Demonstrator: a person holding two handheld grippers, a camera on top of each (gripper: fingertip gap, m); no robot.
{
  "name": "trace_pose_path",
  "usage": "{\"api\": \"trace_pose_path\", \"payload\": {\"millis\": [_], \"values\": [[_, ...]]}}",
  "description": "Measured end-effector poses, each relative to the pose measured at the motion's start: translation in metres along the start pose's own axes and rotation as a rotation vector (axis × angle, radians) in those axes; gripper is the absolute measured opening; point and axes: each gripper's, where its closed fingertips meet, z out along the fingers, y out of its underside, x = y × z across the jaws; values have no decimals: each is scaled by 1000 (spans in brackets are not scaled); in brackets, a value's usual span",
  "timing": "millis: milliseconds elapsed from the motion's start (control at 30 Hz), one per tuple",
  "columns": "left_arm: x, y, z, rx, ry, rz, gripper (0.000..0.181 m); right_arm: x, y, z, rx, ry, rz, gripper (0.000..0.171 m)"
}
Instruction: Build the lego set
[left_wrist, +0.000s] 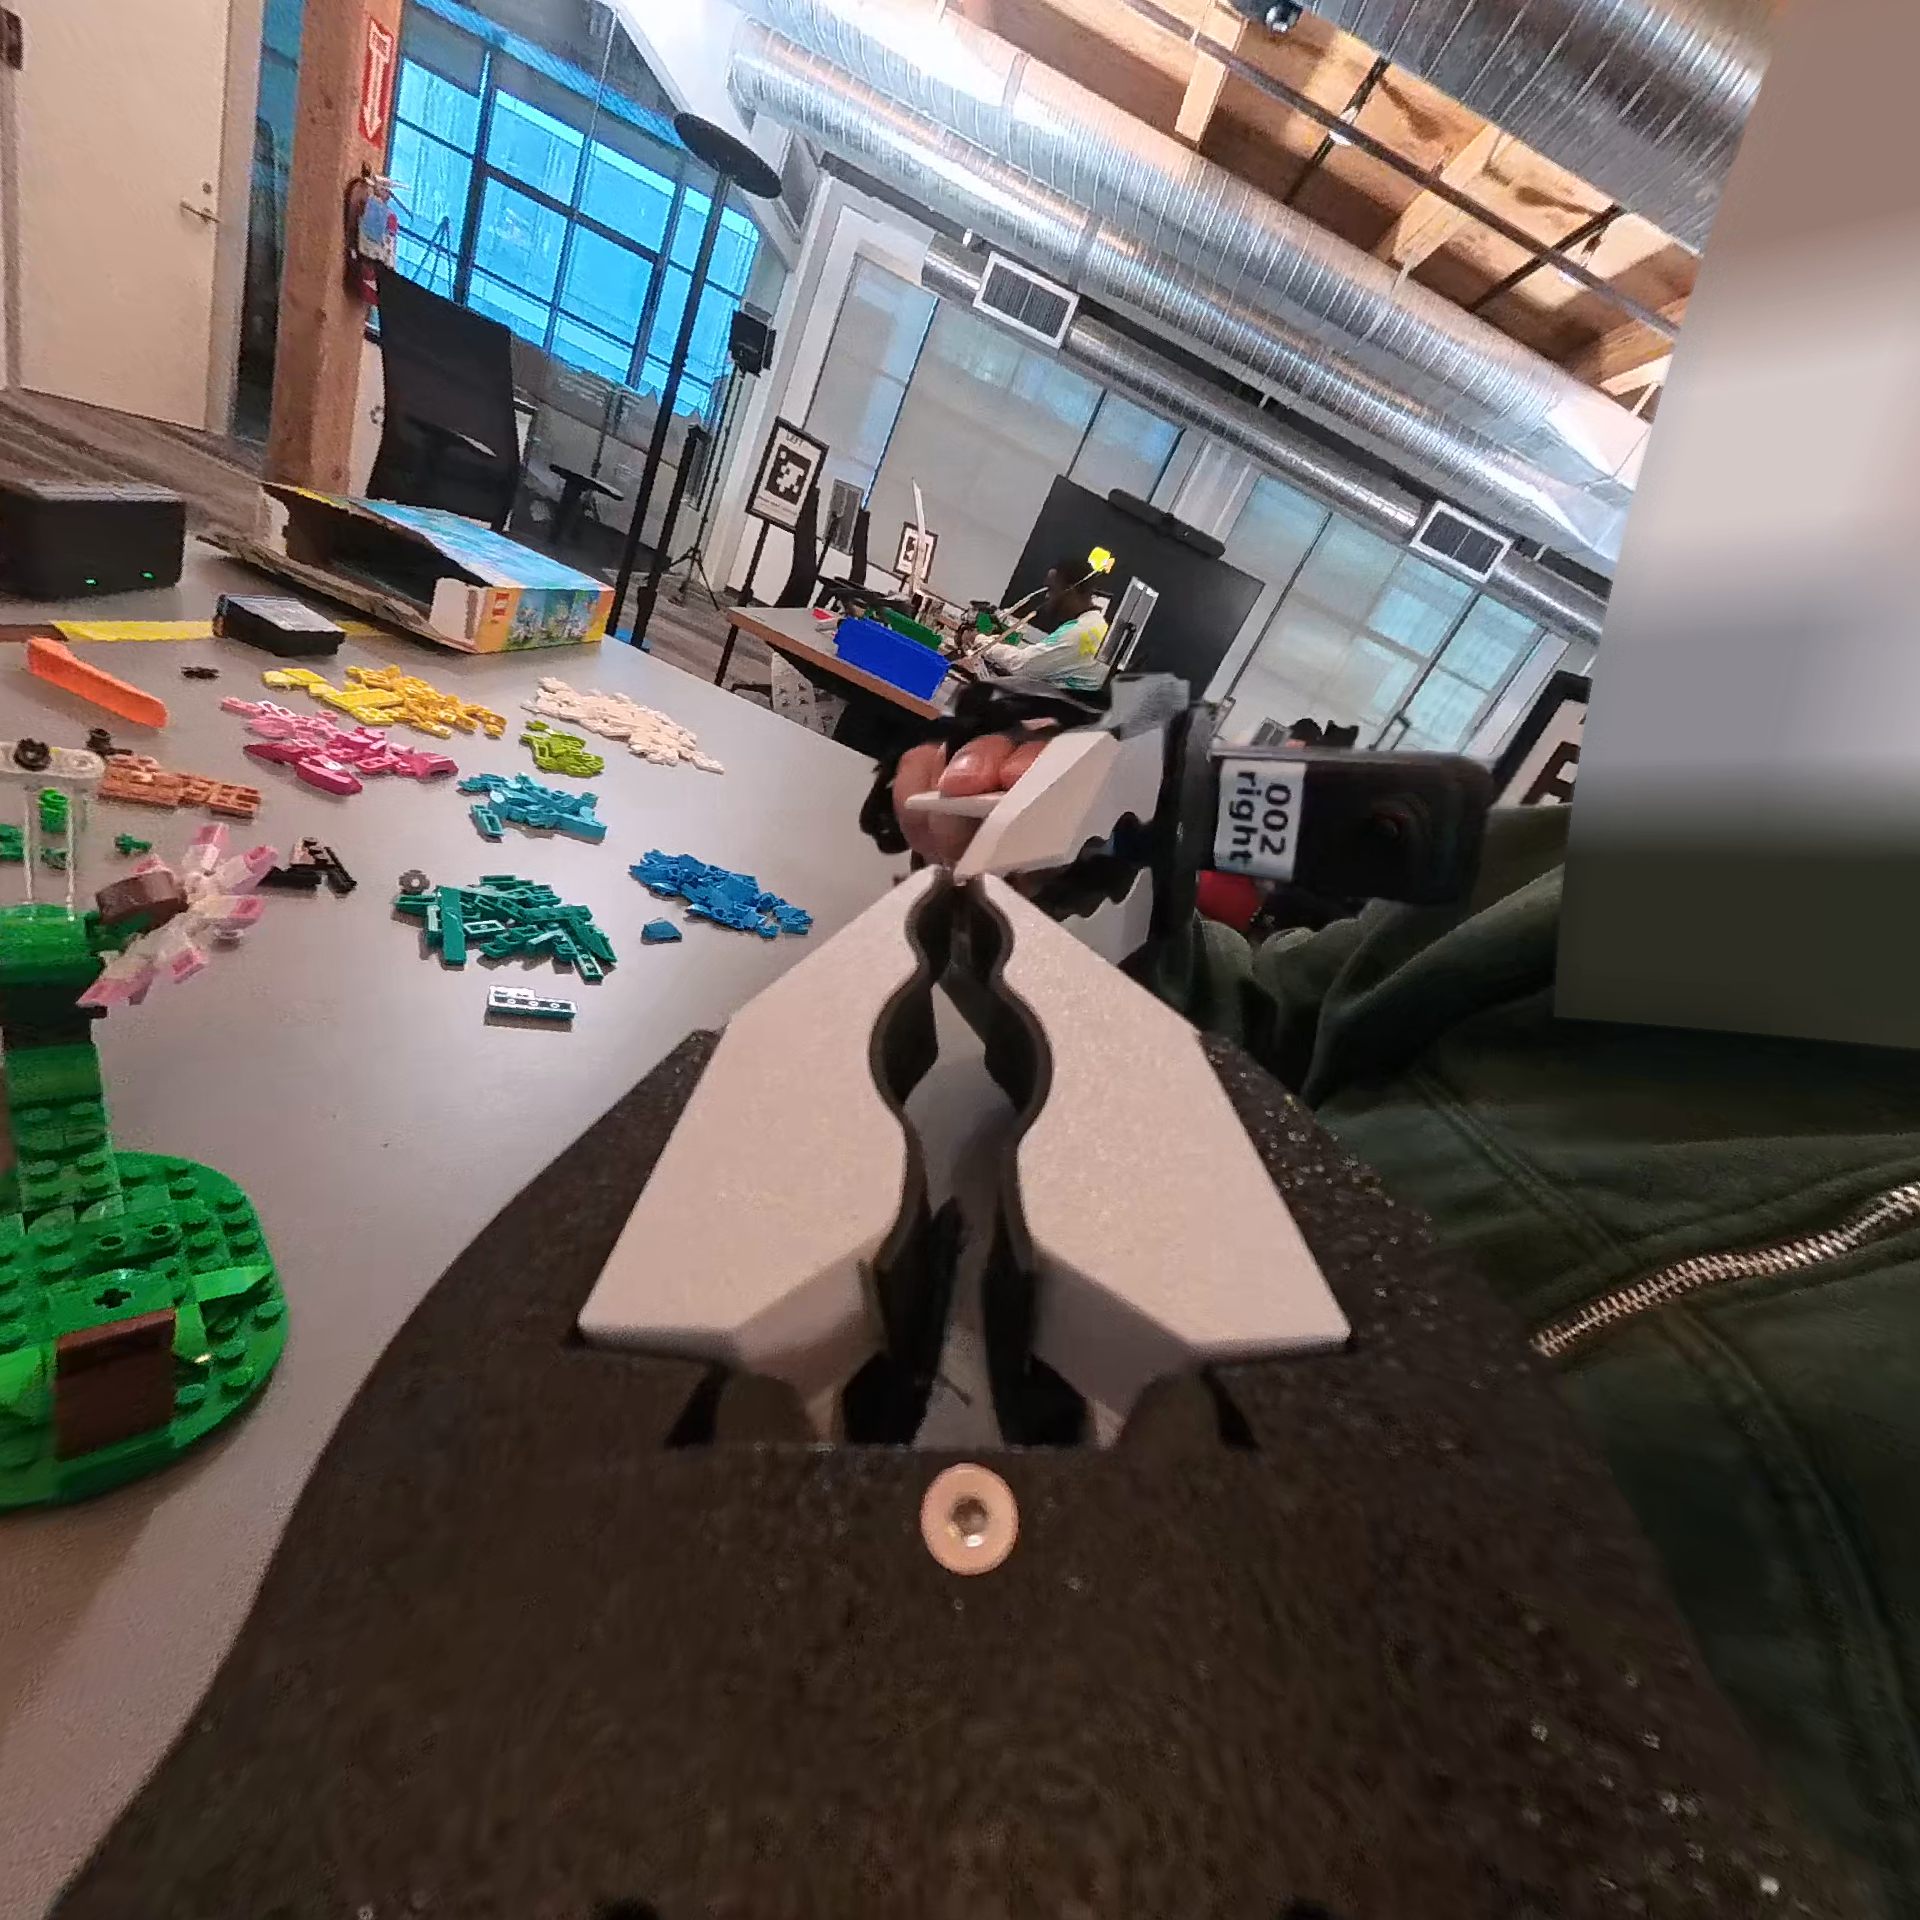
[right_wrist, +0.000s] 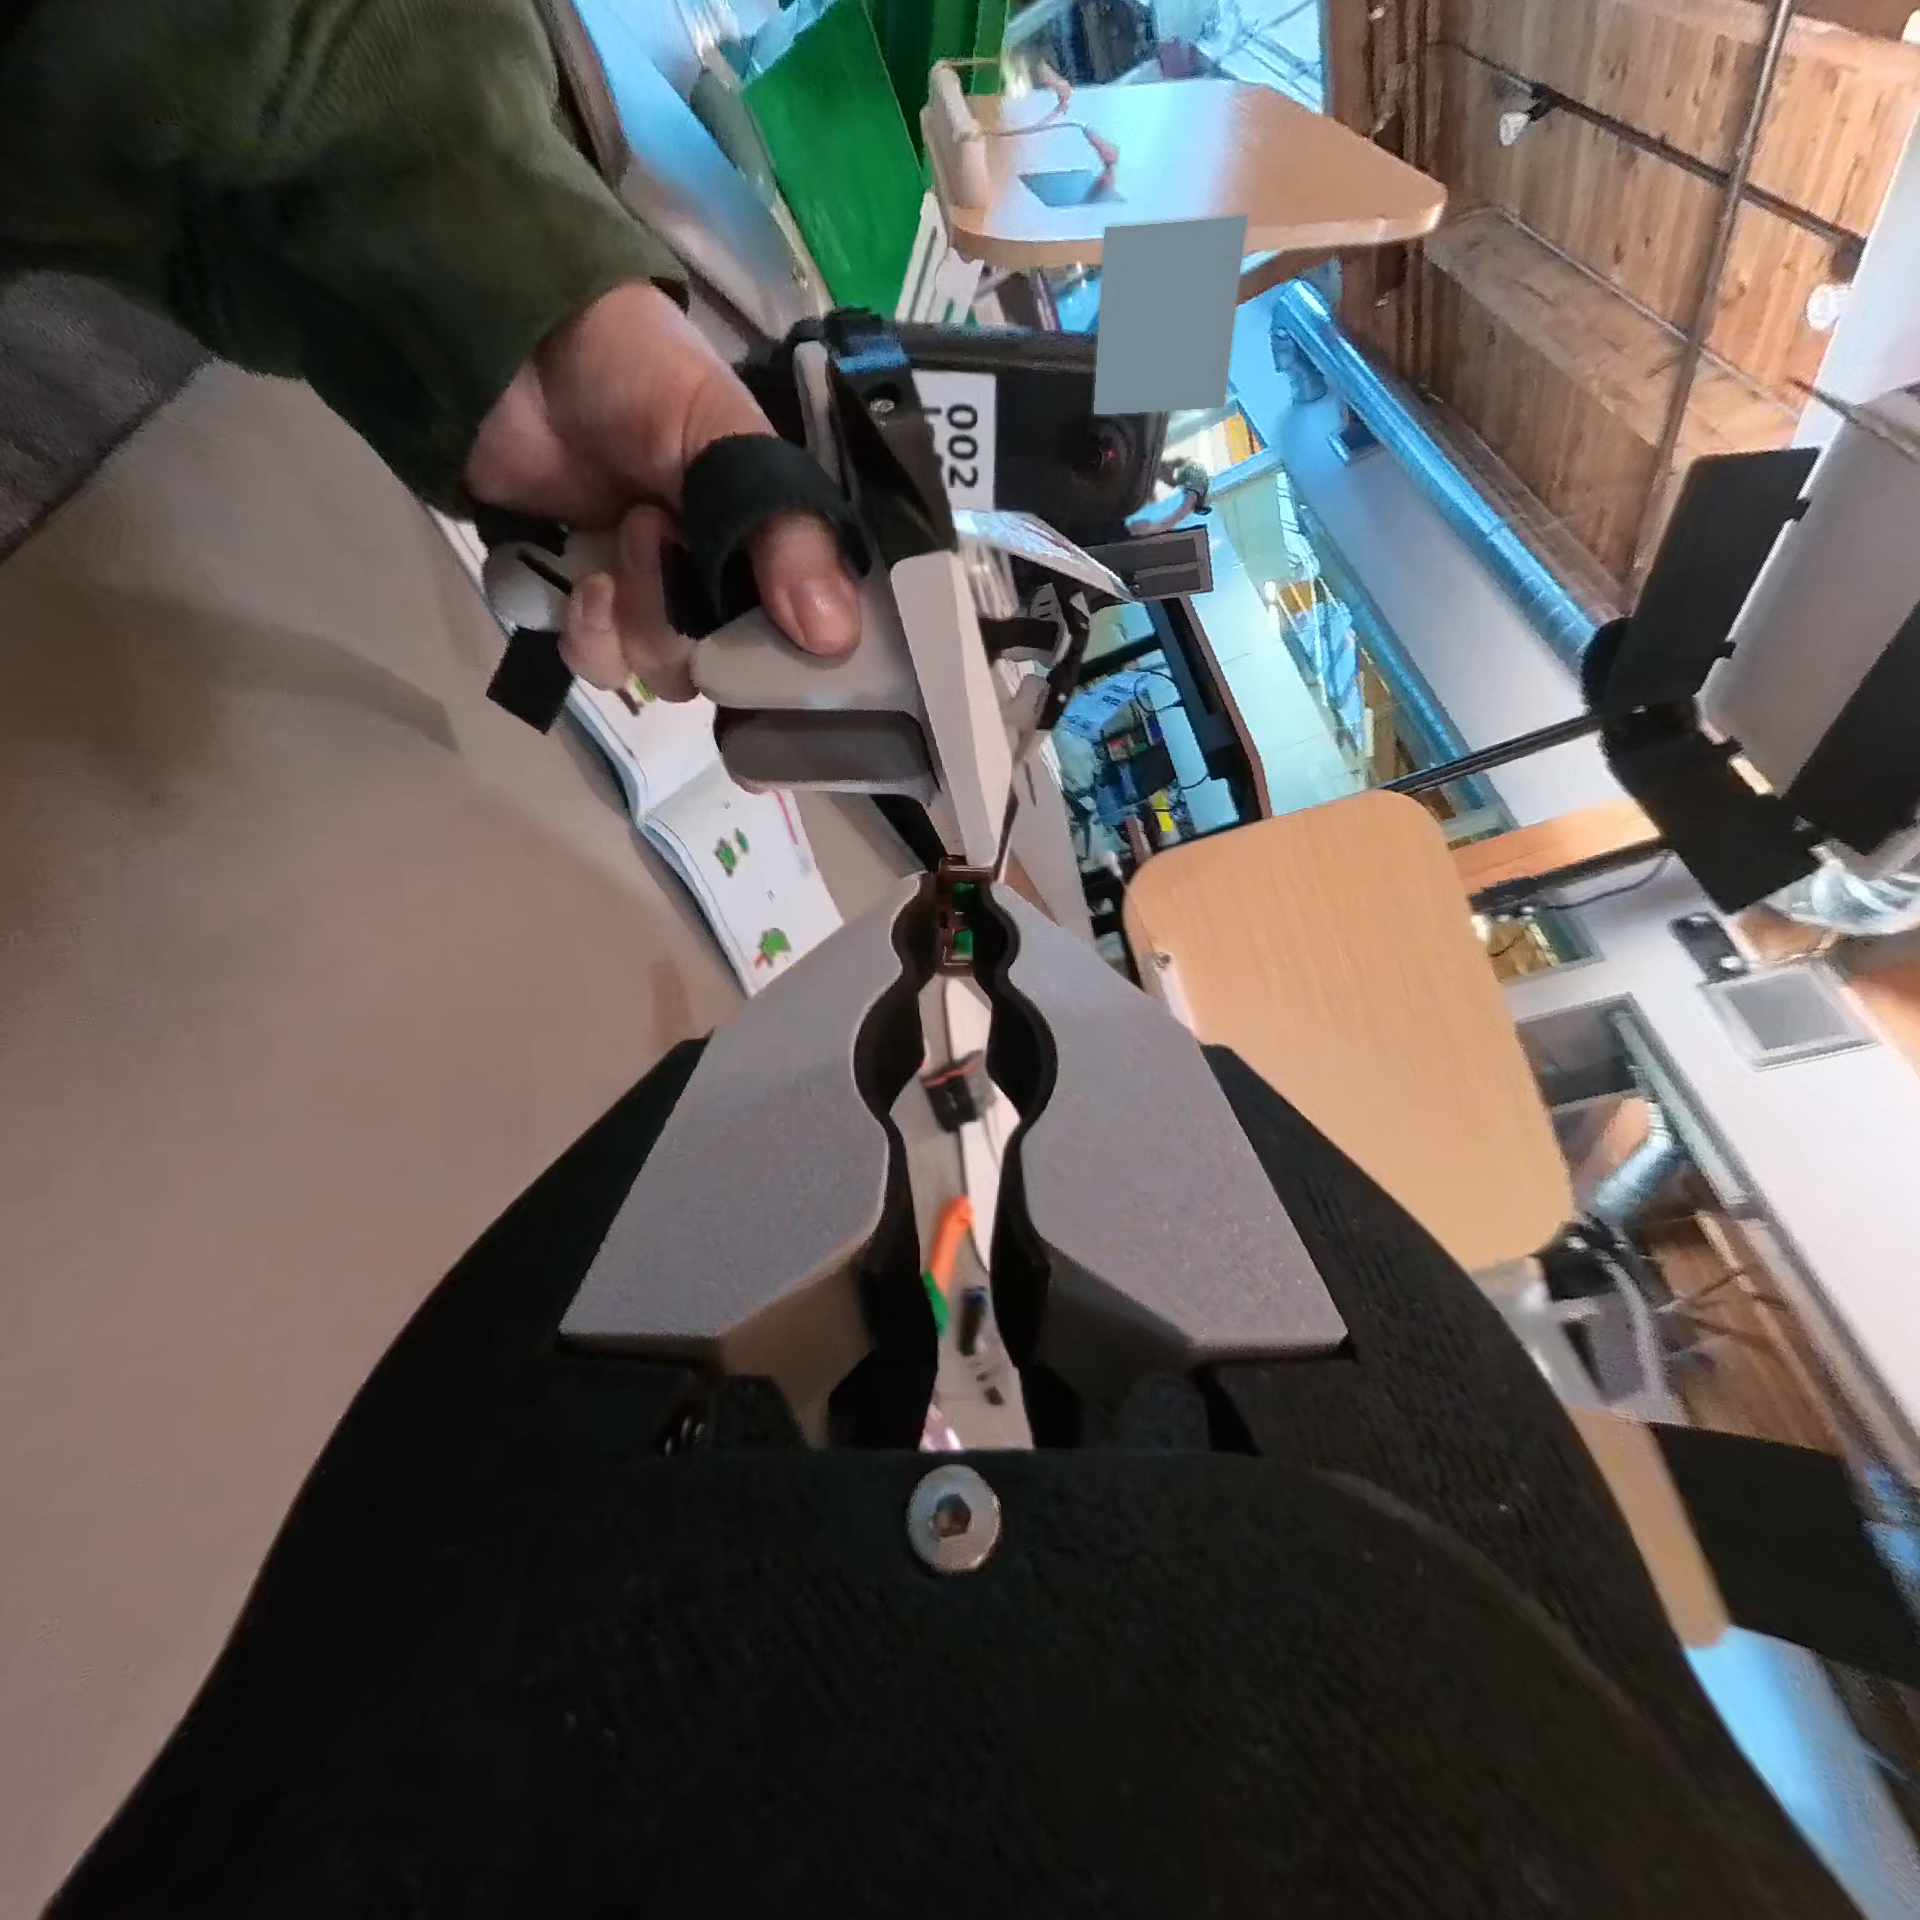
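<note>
Brown and green was all I could make out of the little lego piece you had pinched at the very tip of your right tongs, way up in the air in front of your jacket and well off the tabletop. Your left tongs were pressed together too, tips meeting the right pair nose to nose, but from the left wrist view I honestly couldn't tell if they had hold of anything or just touched it. The green lego build with the pink flower sat down at the left, nowhere near the action, and the sorted piles of bricks were spread across the tabletop beyond it.

Here's what worried me: that piece was tiny and only the last bit of the tips gripped it. If you'd pushed the two tongs together even slightly off-axis, I reckon it would have twisted and popped out, then bounced onto your lap or the floor. Squeezing harder probably wouldn't have helped either, small parts tend to squirt sideways. Lower over the tabletop would've been safer imo
</note>
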Motion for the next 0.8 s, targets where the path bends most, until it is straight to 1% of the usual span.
{"api": "trace_pose_path", "payload": {"millis": [67, 100, 133, 167, 200, 233, 333, 400, 500, 800], "values": [[4, -1, 1, 1, 12, 33, 0, 2, -4, -3, 67, -9, 93, 4], [9, -3, 1, 4, 20, 81, 0, 4, -8, -4, 113, -16, 158, 4], [12, -5, 2, 13, 16, 146, 0, 6, -10, -6, 155, -23, 221, 4], [15, -6, 3, 12, 0, 228, 5, 7, -10, -7, 181, -37, 280, 5], [20, -6, 4, 4, -3, 310, 17, 9, -9, -9, 205, -49, 334, 5], [23, -5, 4, -2, -15, 384, 20, 10, -10, -11, 244, -61, 381, 5], [24, 1, 6, -54, -68, 556, 20, 10, -16, -18, 346, -105, 493, 5], [25, 5, 8, -80, -65, 586, 20, 10, -20, -21, 396, -128, 538, 5], [30, 3, 9, -51, -45, 601, 15, 8, -24, -23, 433, -157, 566, 5], [27, 11, 13, -89, -62, 660, 9, 4, -25, -22, 460, -196, 600, 5]]}}
